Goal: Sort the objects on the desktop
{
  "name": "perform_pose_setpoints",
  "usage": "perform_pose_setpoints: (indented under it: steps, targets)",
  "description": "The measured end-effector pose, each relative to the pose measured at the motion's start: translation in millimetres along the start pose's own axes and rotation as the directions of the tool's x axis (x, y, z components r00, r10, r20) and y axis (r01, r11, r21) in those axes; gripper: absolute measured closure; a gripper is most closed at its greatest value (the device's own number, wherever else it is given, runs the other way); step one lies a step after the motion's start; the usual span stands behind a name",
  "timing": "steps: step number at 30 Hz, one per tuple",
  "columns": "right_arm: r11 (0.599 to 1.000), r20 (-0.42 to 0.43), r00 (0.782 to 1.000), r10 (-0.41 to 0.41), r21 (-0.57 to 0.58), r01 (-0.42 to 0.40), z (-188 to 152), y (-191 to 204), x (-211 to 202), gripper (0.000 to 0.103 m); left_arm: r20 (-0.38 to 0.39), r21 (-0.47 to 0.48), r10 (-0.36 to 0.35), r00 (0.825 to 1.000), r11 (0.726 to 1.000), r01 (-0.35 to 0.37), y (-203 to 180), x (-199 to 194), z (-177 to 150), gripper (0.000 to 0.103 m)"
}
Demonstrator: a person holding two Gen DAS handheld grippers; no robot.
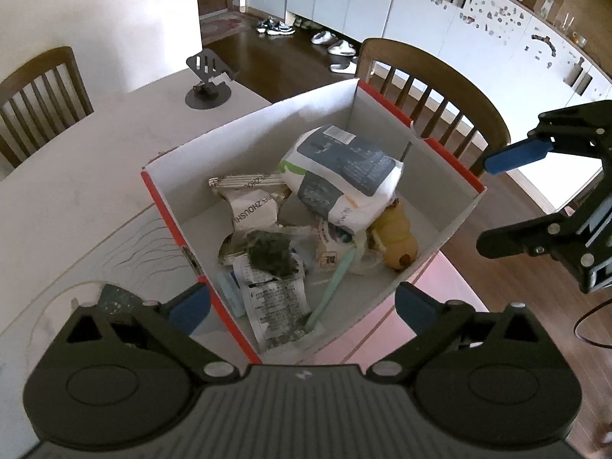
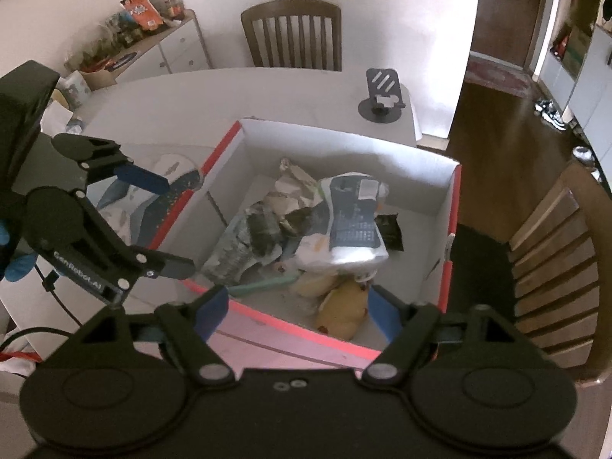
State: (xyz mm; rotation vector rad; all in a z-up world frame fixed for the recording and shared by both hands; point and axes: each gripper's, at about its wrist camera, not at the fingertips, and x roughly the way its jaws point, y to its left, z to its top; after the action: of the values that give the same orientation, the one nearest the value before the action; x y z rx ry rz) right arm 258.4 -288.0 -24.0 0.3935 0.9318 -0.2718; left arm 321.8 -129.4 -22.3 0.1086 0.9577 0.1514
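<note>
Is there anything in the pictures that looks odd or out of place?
The cardboard box overhangs the table edge, one corner over the floor. Inside, wrappers and a white-and-blue pouch lie heaped untidily on a yellow plush toy.

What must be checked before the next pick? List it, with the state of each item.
1. Left gripper fingers open, nothing between them: ok.
2. Right gripper fingers open, nothing held: ok.
3. Box upright on the table: ok.
4. White-and-blue pouch lies inside the box, on top of the pile: ok.
5. Phone stand not yet in the box, standing on the table: not ok.
6. Box fully supported at the table edge: cannot tell.
</note>
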Motion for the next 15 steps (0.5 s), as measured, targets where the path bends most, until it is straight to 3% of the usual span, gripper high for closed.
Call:
perform_pose_setpoints:
  steps: [11, 15]
  targets:
    - [0.997, 0.071, 0.996, -0.044, 0.072, 0.039, -13.9, 14.8, -20.8, 0.022, 0.092, 0.018, -0.015, 0.996, 1.000, 0.013, -9.9, -41.9, -16.8, 0.000]
    - [0.995, 0.087, 0.995, -0.042, 0.094, 0.033, -18.2, 21.5, -23.1, 0.022, 0.125, 0.031, 0.009, 0.992, 0.999, -0.013, -13.0, -54.9, -24.3, 0.000]
